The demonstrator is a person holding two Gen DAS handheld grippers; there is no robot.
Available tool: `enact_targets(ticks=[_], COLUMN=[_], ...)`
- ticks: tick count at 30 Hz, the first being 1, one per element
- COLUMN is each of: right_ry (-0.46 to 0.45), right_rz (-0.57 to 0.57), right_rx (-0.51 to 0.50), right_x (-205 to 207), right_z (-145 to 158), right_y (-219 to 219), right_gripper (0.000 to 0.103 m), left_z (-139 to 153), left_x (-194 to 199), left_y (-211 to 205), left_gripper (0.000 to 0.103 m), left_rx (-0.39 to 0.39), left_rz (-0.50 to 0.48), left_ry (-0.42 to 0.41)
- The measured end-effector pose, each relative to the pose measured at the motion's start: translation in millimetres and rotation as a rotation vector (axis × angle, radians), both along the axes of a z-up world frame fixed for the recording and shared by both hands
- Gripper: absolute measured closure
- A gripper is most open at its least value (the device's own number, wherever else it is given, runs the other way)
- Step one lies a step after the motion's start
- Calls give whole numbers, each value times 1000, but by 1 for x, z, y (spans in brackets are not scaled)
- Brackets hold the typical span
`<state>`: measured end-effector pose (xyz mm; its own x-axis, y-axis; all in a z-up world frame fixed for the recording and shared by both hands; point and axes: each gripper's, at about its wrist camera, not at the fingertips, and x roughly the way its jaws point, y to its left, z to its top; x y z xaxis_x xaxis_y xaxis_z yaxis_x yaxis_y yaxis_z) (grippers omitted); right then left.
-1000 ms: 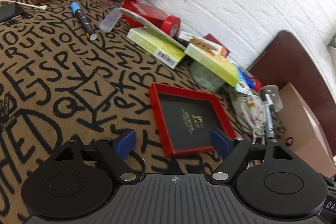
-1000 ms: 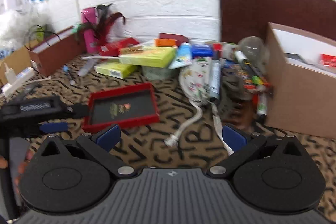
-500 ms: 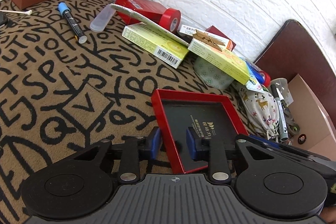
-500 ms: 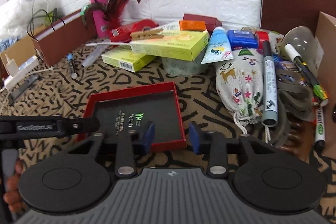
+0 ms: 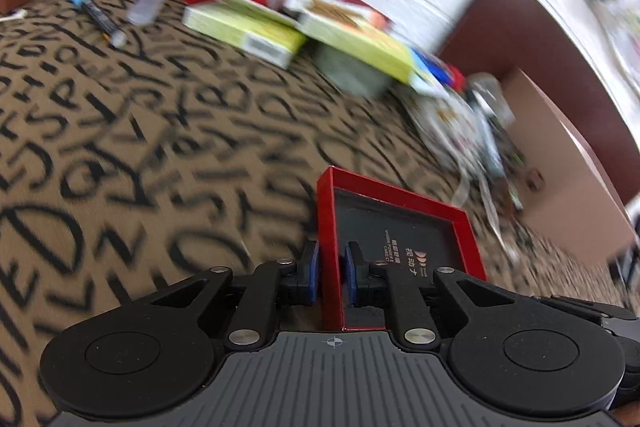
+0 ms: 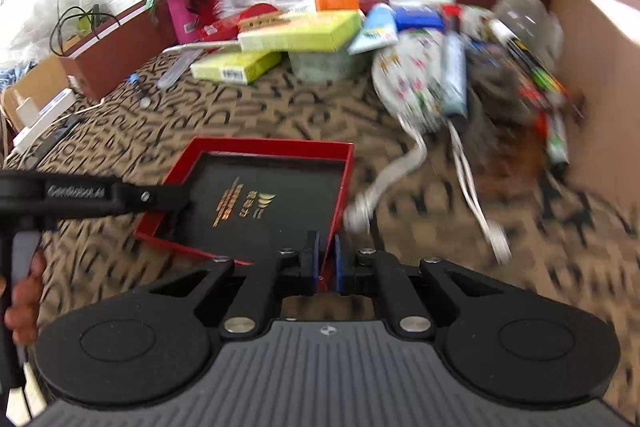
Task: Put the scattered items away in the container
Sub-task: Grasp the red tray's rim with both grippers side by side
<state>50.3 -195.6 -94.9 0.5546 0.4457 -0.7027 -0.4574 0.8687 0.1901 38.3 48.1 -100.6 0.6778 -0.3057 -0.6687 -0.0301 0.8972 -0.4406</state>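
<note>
Two grippers, left gripper [image 5: 331,273] and right gripper [image 6: 327,261], each clamped on a red tray [image 6: 264,199] wall; lift level and together toward the cardboard box [image 6: 600,67].

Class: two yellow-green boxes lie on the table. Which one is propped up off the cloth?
The larger yellow-green box, with a wooden clothespin on top, bridges a grey-green tub; the smaller barcoded box lies flat on the cloth.
</note>
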Motion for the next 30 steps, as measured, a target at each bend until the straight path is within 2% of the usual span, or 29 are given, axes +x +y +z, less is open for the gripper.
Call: enact_targets(ticks=[4, 5, 7, 21, 30], right_ry=[25, 31, 40, 19, 5], right_rz=[-50, -67, -95, -133, -118], right_rx=[39, 54, 76, 72, 35], right_x=[-42, -49, -57, -47, -44], right_z=[-3, -3, -4, -8, -6], right_y=[-32, -38, -46, -42, -36], right_gripper=[92, 92, 91, 89, 89], left_z=[-1, -1, -1, 1, 0], left_x=[-18, -21, -22, -23, -22], left_y=[-19, -24, -30, -38, -37], left_gripper=[83, 76, 72, 72, 74], left_rx=[8, 26, 55, 120, 118], left_rz=[-80, -87, -91, -108, -121], left_ry=[10, 6, -2, 0, 6])
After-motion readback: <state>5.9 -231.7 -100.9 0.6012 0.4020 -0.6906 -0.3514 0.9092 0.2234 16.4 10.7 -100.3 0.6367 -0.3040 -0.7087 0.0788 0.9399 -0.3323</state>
